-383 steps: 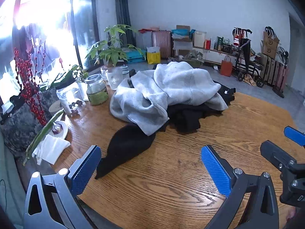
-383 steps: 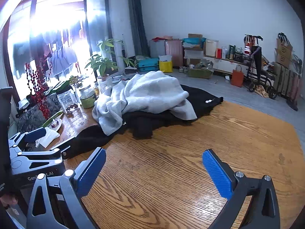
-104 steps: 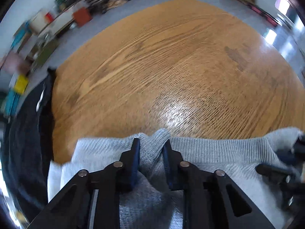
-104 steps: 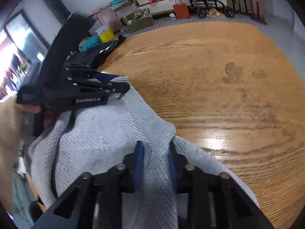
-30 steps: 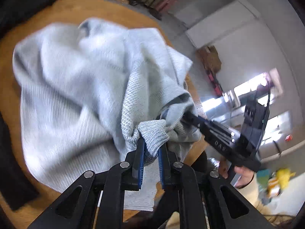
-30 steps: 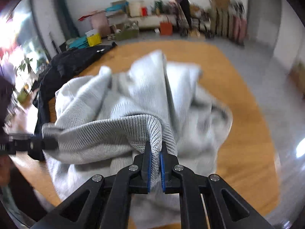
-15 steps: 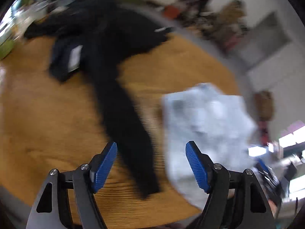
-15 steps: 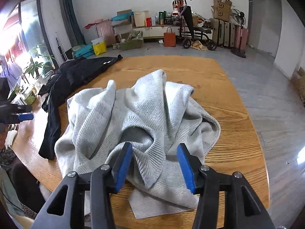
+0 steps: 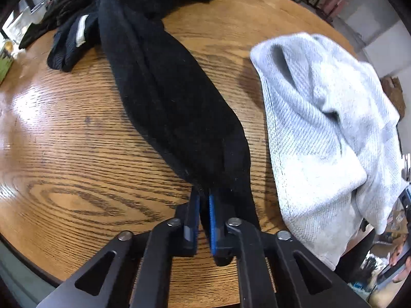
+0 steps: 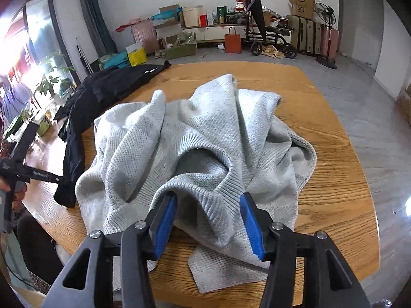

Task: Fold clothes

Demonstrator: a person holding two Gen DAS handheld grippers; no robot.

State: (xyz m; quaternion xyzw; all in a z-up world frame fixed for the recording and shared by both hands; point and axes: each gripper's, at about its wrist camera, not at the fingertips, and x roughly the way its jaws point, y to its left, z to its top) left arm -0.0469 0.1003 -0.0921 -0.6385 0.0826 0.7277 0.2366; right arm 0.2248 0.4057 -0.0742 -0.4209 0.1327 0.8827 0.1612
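Grey ribbed knit, the sweater (image 10: 205, 138) is lying crumpled in a heap on the near part of the wooden table (image 10: 334, 179), soft and floppy, likely to sag and slide when lifted, so its ribbed hem or shoulder seams look like the best places to take hold. Left of it, a black garment (image 9: 174, 97) is stretching from the far pile toward the near edge. The left gripper (image 9: 203, 205) is pinching that garment's near end, jaws pressed together on the cloth. The right gripper (image 10: 208, 220) is hovering over the sweater, jaws opening, a ribbed fold between them unpressed.
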